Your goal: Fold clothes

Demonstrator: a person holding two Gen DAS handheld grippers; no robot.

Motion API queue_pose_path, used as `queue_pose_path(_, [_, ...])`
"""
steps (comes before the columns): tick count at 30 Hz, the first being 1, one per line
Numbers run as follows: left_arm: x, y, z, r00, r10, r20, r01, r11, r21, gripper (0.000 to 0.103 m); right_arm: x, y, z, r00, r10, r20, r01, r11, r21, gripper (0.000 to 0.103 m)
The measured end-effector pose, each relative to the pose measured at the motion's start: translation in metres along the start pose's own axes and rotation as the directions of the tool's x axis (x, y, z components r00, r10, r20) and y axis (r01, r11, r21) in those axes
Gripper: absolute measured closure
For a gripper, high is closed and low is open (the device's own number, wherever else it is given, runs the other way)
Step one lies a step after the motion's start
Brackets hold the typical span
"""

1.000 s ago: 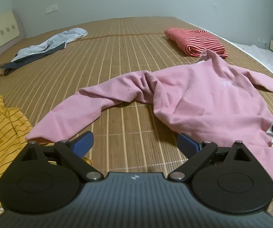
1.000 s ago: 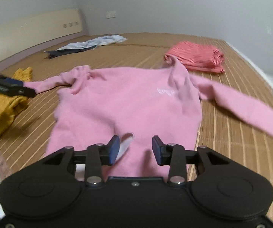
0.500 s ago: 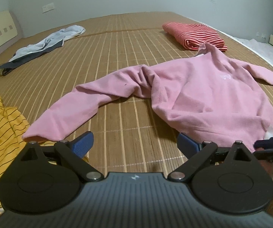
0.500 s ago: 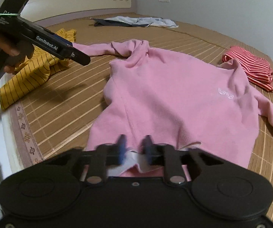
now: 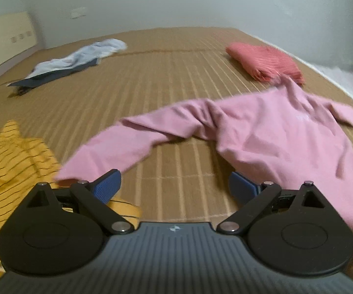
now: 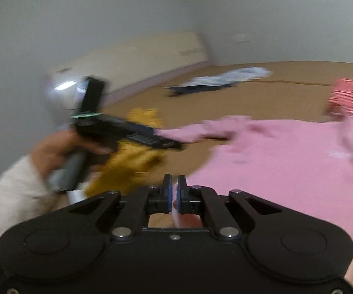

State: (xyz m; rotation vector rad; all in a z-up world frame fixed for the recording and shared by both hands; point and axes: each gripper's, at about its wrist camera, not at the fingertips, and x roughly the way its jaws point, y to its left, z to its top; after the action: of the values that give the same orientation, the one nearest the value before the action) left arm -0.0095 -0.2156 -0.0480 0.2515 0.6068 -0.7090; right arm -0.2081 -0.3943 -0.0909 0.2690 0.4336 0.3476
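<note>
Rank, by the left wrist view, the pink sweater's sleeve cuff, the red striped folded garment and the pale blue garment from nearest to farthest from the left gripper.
1. Pink sweater's sleeve cuff: just ahead of the left gripper, by its left finger.
2. Red striped folded garment: far right.
3. Pale blue garment: far left. It and the red one are too close to call.

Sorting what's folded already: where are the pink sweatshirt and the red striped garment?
pink sweatshirt [image 5: 284, 144], left wrist view, on its chest.
red striped garment [image 5: 264, 61], left wrist view, top of the folded stack.
</note>
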Motion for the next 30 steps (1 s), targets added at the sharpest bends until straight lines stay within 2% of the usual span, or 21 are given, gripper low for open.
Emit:
queue_pose_path(2, [-0.004, 0.012, 0.001, 1.0, 0.015, 0.004, -0.015, 0.999, -0.029, 0.006, 0.019, 0.013, -0.003, 0.996, 0.088, -0.023, -0.088, 0.996, -0.004, 0.098])
queue_pose_path(4, [-0.006, 0.018, 0.0, 0.999, 0.036, -0.001, -0.036, 0.999, -0.035, 0.006, 0.048, 0.024, -0.01, 0.988, 0.134, -0.073, -0.135, 0.991, -0.014, 0.098])
queue_pose_path(8, [-0.007, 0.022, -0.001, 0.998, 0.068, -0.005, -0.068, 0.998, -0.009, 0.005, 0.103, 0.033, -0.024, 0.973, 0.17, -0.155, -0.173, 0.985, -0.007, 0.098])
queue_pose_path(13, [-0.001, 0.012, -0.002, 0.998, 0.049, -0.034, -0.047, 0.998, 0.044, 0.005, 0.138, 0.033, -0.023, 0.953, 0.185, -0.24, -0.2, 0.979, -0.037, 0.096])
queue_pose_path(15, [0.004, 0.006, -0.003, 0.998, 0.035, -0.057, -0.031, 0.997, 0.067, 0.005, 0.132, 0.034, -0.025, 0.951, 0.18, -0.252, -0.198, 0.979, -0.047, 0.087])
queue_pose_path(16, [0.006, 0.001, -0.004, 0.998, 0.023, -0.066, -0.017, 0.996, 0.085, 0.005, 0.124, 0.035, -0.025, 0.951, 0.184, -0.248, -0.202, 0.978, -0.049, 0.072])
queue_pose_path(17, [0.008, -0.005, -0.005, 0.997, 0.008, -0.074, -0.001, 0.994, 0.105, 0.005, 0.111, 0.034, -0.025, 0.955, 0.18, -0.235, -0.197, 0.979, -0.054, 0.062])
queue_pose_path(18, [0.01, -0.011, -0.006, 0.997, -0.008, -0.083, 0.018, 0.993, 0.121, 0.005, 0.093, 0.032, -0.024, 0.964, 0.158, -0.214, -0.176, 0.982, -0.07, 0.062])
queue_pose_path(20, [0.015, -0.022, -0.007, 0.993, -0.044, -0.108, 0.06, 0.987, 0.149, 0.005, 0.055, 0.022, -0.023, 0.982, 0.046, -0.183, -0.067, 0.992, -0.109, 0.061])
queue_pose_path(21, [0.018, -0.028, -0.008, 0.99, -0.065, -0.123, 0.085, 0.983, 0.166, 0.005, 0.036, 0.016, -0.024, 0.984, -0.046, -0.174, 0.022, 0.991, -0.135, 0.059])
queue_pose_path(22, [0.022, -0.034, -0.01, 0.987, -0.078, -0.139, 0.103, 0.978, 0.183, 0.005, 0.016, 0.009, -0.027, 0.975, -0.148, -0.165, 0.122, 0.979, -0.162, 0.049])
queue_pose_path(23, [0.026, -0.04, -0.013, 0.985, -0.081, -0.154, 0.112, 0.974, 0.199, 0.005, -0.003, 0.004, -0.032, 0.956, -0.242, -0.164, 0.212, 0.96, -0.18, 0.041])
queue_pose_path(25, [0.034, -0.05, -0.017, 0.981, -0.067, -0.183, 0.111, 0.964, 0.241, 0.005, -0.038, -0.007, -0.045, 0.894, -0.417, -0.164, 0.382, 0.9, -0.21, 0.037])
queue_pose_path(26, [0.037, -0.054, -0.019, 0.979, -0.057, -0.194, 0.107, 0.96, 0.259, 0.005, -0.052, -0.011, -0.051, 0.866, -0.47, -0.17, 0.436, 0.877, -0.2, 0.037])
queue_pose_path(28, [0.043, -0.06, -0.023, 0.977, -0.043, -0.211, 0.102, 0.956, 0.276, 0.005, -0.077, -0.018, -0.066, 0.833, -0.525, -0.177, 0.508, 0.851, -0.133, 0.037])
queue_pose_path(30, [0.049, -0.062, -0.025, 0.973, -0.037, -0.228, 0.102, 0.955, 0.279, 0.005, -0.092, -0.024, -0.078, 0.823, -0.539, -0.182, 0.536, 0.842, -0.071, 0.037])
